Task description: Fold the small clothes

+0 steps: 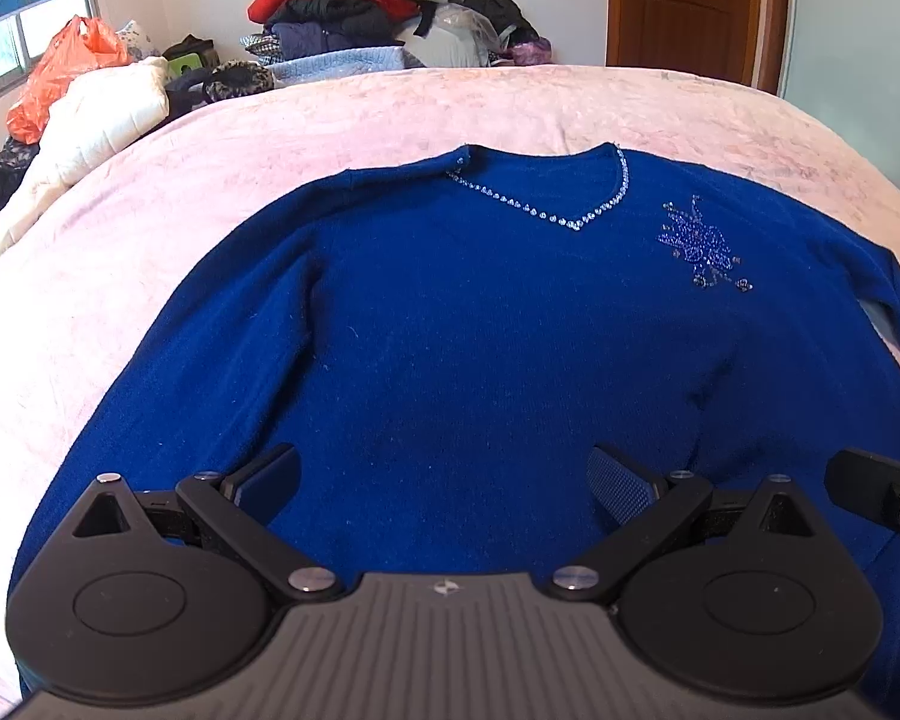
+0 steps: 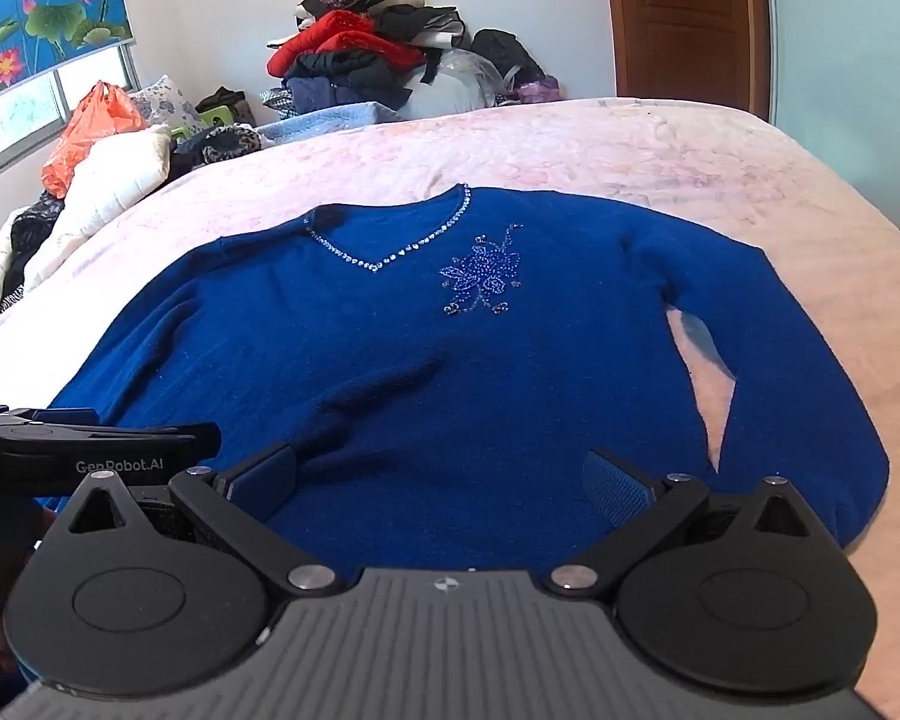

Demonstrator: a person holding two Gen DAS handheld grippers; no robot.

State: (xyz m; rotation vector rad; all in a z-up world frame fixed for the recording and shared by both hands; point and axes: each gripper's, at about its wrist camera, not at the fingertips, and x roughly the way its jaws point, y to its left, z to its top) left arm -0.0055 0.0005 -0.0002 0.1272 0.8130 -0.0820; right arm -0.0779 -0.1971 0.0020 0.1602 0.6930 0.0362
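A royal-blue V-neck sweater [image 1: 450, 330] with a beaded neckline and a beaded flower on the chest lies flat, front up, on the pink bedspread [image 1: 330, 120]. It also shows in the right wrist view [image 2: 390, 360], sleeves lying along its sides. My left gripper [image 1: 444, 480] is open and empty, hovering over the sweater's lower hem. My right gripper [image 2: 441, 480] is open and empty over the lower hem further right. The right gripper's side shows at the left view's edge [image 1: 882, 495]; the left gripper shows in the right view [image 2: 90, 450].
A heap of clothes [image 1: 354, 6] is piled against the far wall. A white quilt [image 1: 90, 120] and an orange plastic bag [image 1: 60, 72] lie at the bed's left side. A wooden door [image 2: 684, 18] stands at the back right.
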